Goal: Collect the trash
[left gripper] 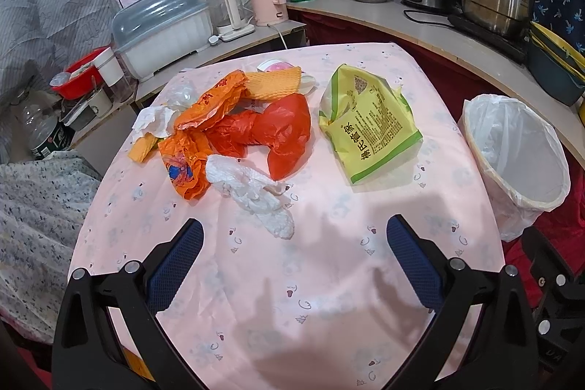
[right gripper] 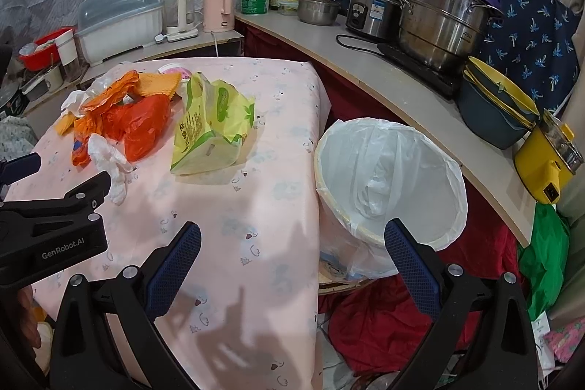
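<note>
Both tools, the left tool (left gripper: 294, 236) and the right tool (right gripper: 292, 238), stand apart and empty over the pink-clothed table (left gripper: 292, 280). Crumpled white tissue (left gripper: 252, 192), red plastic bag (left gripper: 281, 134) and yellow-green snack packet (left gripper: 365, 123) lie there; the white-lined round bin (right gripper: 387, 185) stands beside the table's edge.

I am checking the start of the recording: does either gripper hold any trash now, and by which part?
Nothing is held. The left gripper and the right gripper are both open and empty above the table.
</note>
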Demonstrator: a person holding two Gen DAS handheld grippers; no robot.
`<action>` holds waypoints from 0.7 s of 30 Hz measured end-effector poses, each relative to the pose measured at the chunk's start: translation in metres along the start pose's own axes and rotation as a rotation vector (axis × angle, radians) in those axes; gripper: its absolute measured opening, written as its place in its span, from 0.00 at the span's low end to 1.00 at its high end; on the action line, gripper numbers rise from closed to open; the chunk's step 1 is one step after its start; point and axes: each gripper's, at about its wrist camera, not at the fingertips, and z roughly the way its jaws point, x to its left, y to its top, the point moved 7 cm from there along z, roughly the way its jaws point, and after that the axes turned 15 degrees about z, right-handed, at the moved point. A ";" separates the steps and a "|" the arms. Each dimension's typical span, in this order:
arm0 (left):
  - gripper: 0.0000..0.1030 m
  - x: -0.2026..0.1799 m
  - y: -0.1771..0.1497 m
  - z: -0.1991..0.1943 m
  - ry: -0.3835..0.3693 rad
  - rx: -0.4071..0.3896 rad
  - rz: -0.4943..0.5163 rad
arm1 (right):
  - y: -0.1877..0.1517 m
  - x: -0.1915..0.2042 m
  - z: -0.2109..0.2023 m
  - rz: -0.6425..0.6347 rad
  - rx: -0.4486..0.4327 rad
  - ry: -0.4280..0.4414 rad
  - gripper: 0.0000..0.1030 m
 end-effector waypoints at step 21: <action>0.93 -0.001 0.005 -0.007 0.006 -0.006 0.001 | 0.005 -0.003 -0.003 0.003 -0.005 -0.002 0.93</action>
